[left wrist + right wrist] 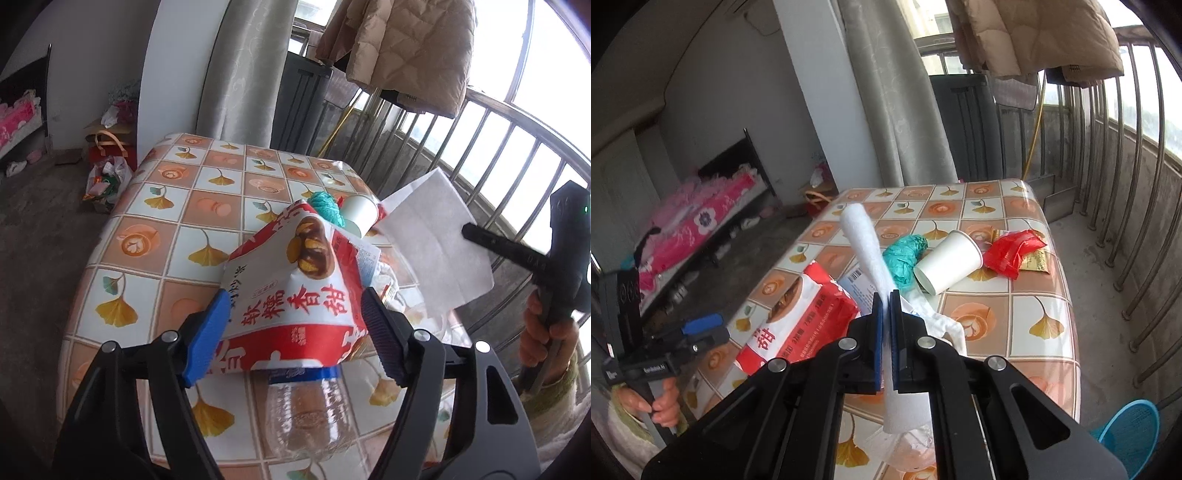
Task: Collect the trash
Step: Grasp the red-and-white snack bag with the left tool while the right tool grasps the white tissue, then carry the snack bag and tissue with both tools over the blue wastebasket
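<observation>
My left gripper is open, its jaws on either side of a red and white snack bag on the tiled tablecloth; whether they touch it I cannot tell. A clear plastic bottle lies under the bag. My right gripper is shut on a white tissue and holds it above the table; the tissue also shows in the left wrist view. A paper cup, a teal crumpled bag, a red plastic bag and a yellow wrapper lie on the table.
A metal railing runs along the table's right side. A blue basket stands on the floor at the lower right. A bag of rubbish and a red gift bag sit on the floor at the table's far left. A curtain hangs behind.
</observation>
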Motion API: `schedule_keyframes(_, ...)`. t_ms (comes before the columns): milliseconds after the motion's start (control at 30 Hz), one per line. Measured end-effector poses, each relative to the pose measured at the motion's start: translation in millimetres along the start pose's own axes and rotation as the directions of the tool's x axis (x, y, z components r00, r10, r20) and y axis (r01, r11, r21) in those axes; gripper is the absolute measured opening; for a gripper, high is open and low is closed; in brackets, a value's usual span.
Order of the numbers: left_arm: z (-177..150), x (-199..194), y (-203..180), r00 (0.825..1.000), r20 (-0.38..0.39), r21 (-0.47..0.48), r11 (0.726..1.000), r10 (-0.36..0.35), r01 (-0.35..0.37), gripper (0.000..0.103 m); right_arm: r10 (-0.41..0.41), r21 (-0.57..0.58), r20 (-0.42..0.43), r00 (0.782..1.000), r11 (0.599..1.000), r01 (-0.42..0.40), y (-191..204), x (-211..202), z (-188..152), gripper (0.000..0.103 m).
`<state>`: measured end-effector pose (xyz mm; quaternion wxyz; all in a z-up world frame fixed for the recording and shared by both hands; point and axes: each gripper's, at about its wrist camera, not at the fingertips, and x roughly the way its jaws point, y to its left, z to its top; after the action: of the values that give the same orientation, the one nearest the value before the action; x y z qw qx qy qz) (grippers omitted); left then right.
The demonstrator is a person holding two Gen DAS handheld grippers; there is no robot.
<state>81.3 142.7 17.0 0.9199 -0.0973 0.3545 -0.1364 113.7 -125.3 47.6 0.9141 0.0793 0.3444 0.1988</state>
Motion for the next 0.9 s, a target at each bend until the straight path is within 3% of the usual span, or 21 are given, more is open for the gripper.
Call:
schedule_keyframes(233,-36.8,-11.3,-2.6,0.99,-0.04,0.18,0.976,0.133,-0.123,0.049,0.03,0.066,-0.014,0.999,0.997,-0.029,-8.4,-0.8,-4.4,0.004)
schedule_keyframes(367,-48.6,3.6,-14.2,0.97,-0.038,0.327,0.92,0.239,-0.213,0.039,0.069,0.117,-0.034,0.997,0.991,-0.065,-11.4,0.5,-3.6,0.004)
schedule_keyframes(433,-50.4,11.0,-17.3,0.965,-0.029,0.367,0.901,0.259,-0.23,0.035,0.091,0.135,-0.034,0.995,0.987,-0.086,-10.6,-1.3,-0.8,0.004)
schedule_keyframes(600,-46.2,26.6,-20.5,0.956,0.003,0.405,0.873,0.295,-0.271,0.022,0.116,0.153,-0.026,0.993,0.982,-0.11,-8.2,-2.7,4.5,0.004)
schedule_keyframes(733,-41.4,25.2,-23.0,0.953,0.046,0.405,0.867,0.298,-0.291,0.005,0.113,0.157,-0.031,0.993,0.982,-0.107,-10.2,0.3,6.5,0.004)
schedule_keyframes(900,-31.2,14.2,-19.9,0.945,0.115,0.376,0.867,0.308,-0.328,0.0,0.136,0.172,-0.019,0.99,0.976,-0.131,-11.6,2.0,12.5,0.004)
